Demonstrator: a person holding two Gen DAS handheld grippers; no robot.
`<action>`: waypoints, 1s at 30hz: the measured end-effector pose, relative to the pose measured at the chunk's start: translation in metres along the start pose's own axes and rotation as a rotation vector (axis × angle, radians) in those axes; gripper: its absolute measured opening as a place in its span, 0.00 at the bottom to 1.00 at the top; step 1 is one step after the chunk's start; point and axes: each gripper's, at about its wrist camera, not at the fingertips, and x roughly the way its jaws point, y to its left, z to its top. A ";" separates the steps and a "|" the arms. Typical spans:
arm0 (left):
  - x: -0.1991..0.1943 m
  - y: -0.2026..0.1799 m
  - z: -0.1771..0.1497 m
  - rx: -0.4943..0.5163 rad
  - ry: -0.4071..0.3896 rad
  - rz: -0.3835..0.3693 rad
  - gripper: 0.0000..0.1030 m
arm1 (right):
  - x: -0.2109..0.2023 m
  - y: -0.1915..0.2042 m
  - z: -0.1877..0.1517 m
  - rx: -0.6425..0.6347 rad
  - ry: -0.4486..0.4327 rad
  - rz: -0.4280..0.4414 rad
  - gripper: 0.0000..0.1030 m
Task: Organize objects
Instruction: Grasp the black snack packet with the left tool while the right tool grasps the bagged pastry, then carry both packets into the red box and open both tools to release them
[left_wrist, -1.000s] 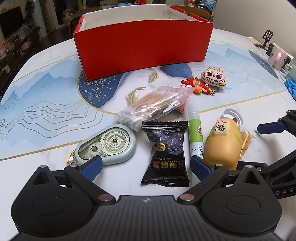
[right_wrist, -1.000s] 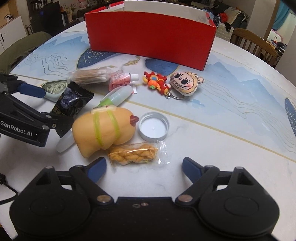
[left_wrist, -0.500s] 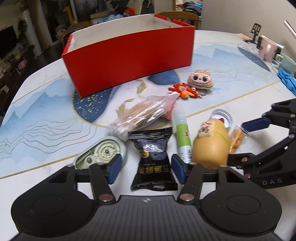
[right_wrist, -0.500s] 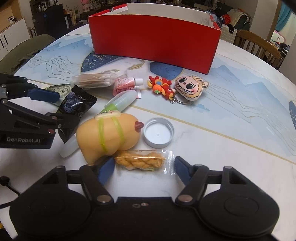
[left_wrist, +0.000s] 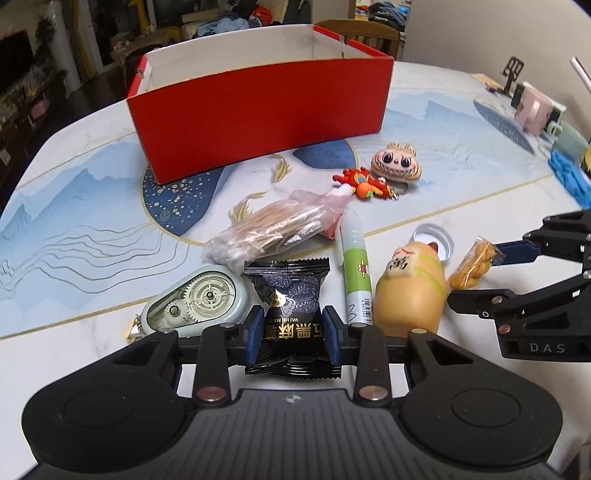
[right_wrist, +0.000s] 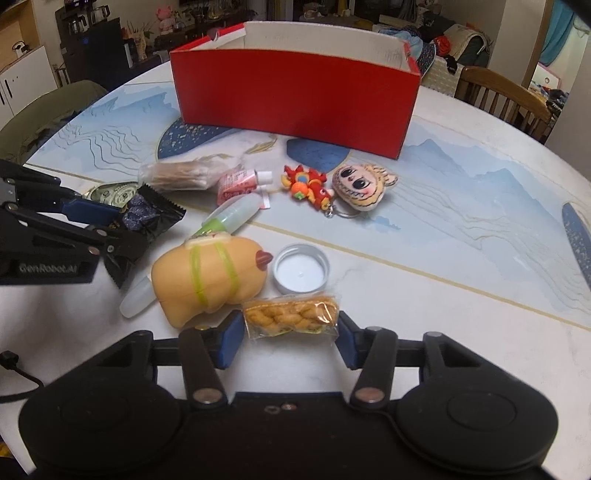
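A red box (left_wrist: 258, 114) stands open at the back of the table; it also shows in the right wrist view (right_wrist: 295, 103). My left gripper (left_wrist: 293, 334) is shut on a black snack packet (left_wrist: 288, 306), its pads pressing both sides. My right gripper (right_wrist: 290, 338) has closed onto a clear packet of twisted fried snack (right_wrist: 291, 317), pads touching both ends. Beside them lie a yellow cat figure (left_wrist: 410, 291), a green tube (left_wrist: 356, 269), a correction tape dispenser (left_wrist: 195, 299), a bag of cotton swabs (left_wrist: 273, 229), a white lid (right_wrist: 301, 267), a red dragon charm (right_wrist: 306, 186) and a plush face keychain (right_wrist: 360, 186).
A small pink tube (right_wrist: 240, 182) lies by the swabs. Cups and a blue cloth (left_wrist: 569, 173) sit at the table's right edge. Wooden chairs (right_wrist: 506, 96) stand behind the table. The box's near wall rises between the objects and its interior.
Both grippers moved forward and closed: the left one onto the black snack packet, the right one onto the fried snack packet. Both were open a second ago.
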 end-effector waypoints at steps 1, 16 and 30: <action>-0.003 0.001 0.001 -0.011 -0.002 -0.006 0.32 | -0.003 0.000 0.001 -0.003 -0.007 -0.001 0.50; -0.030 0.003 0.019 -0.019 -0.028 -0.065 0.24 | -0.041 -0.003 0.027 -0.030 -0.088 0.018 0.50; -0.013 0.001 -0.007 -0.017 0.073 -0.021 0.69 | -0.039 -0.004 0.020 -0.005 -0.067 0.041 0.51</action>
